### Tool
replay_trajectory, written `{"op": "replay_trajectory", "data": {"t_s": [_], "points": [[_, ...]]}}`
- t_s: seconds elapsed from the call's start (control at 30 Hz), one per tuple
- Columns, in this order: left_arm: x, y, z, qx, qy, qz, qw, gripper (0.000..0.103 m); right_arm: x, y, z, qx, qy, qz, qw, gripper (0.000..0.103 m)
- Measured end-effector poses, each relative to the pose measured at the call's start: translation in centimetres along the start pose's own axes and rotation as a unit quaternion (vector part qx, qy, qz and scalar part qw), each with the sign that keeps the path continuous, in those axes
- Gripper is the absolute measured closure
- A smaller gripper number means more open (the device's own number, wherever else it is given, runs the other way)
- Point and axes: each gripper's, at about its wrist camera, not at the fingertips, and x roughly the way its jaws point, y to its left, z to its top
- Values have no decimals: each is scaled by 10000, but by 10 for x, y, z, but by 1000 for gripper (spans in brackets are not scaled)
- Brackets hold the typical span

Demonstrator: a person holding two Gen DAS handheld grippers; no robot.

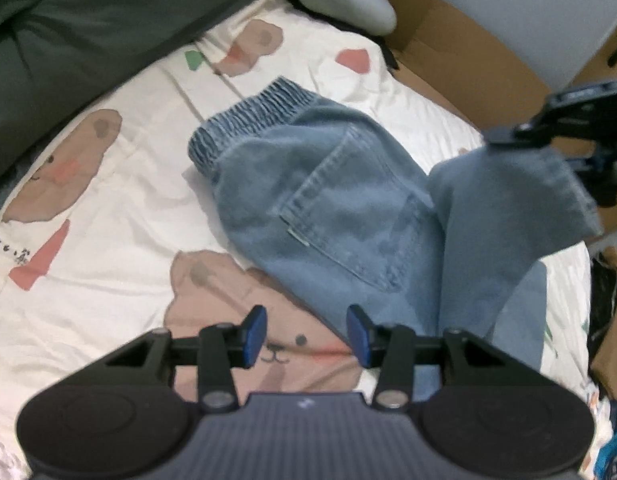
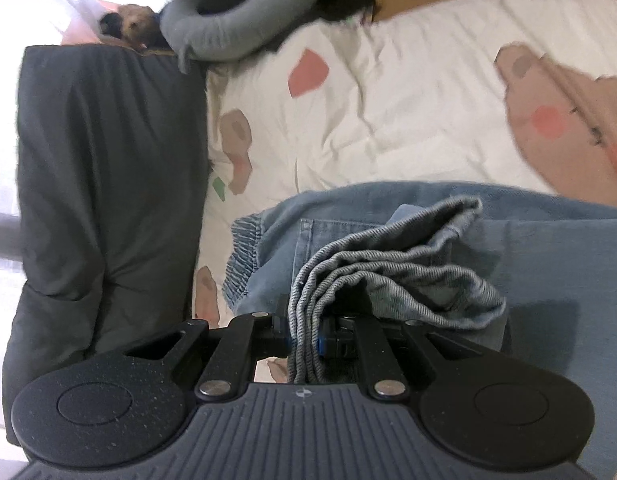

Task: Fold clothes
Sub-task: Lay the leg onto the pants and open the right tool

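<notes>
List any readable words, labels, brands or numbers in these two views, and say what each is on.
None can be read.
Dark handwritten-style characters on the bear-print sheet, beside the left bear: too blurred to read.
Small white mark on the left gripper body: a symbol, not text.
Small tab on the jeans pocket: blank or too small to tell.

I count one pair of jeans lying on one bear-print bedsheet, with my two grippers over it, left gripper and right gripper. Beyond the jeans I see one dark green cushion, one grey curved pillow and one cardboard box.
</notes>
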Motion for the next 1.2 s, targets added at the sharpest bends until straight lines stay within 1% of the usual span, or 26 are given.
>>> {"op": "replay_trajectory", "data": {"t_s": [0.1,0.17,0.27,0.5,0.6,0.67,0.7,0.73,0.77,0.83,0.97,1.07,1.13,1.2], "points": [[11,8,-2,-59,-8,121,9999,55,29,6,3,-191,165,-127,9996,92],[20,11,-1,35,63,186,9998,55,45,9,4,-273,244,-180,9992,92],[29,14,3,165,33,255,9995,55,66,9,5,-304,369,-168,9987,92],[47,27,8,-123,-188,385,9990,55,102,-1,9,-84,631,-79,9979,90],[54,33,5,-282,-226,472,9982,55,114,-3,10,-48,703,-11,9975,84],[59,38,3,-395,-197,518,9977,55,121,-6,10,-3,744,58,9972,78],[61,40,1,-438,-171,555,9973,55,123,-6,10,22,768,84,9970,76],[63,42,0,-475,-150,589,9970,55,125,-7,11,54,797,119,9967,71],[64,43,-1,-506,-132,619,9967,55,127,-7,11,88,823,189,9964,64],[65,46,-2,-564,-106,662,9962,55,130,-8,12,158,865,358,9955,58],[63,46,0,-582,-170,723,9955,55,130,-6,14,220,961,845,9915,57],[60,45,2,-639,-272,751,9948,55,118,5,23,204,943,1240,9876,49],[57,43,5,-746,-376,779,9935,55,106,14,32,9,910,1394,9860,48],[52,39,9,-836,-491,791,9921,54,92,20,43,-283,840,1406,9861,47]]}}
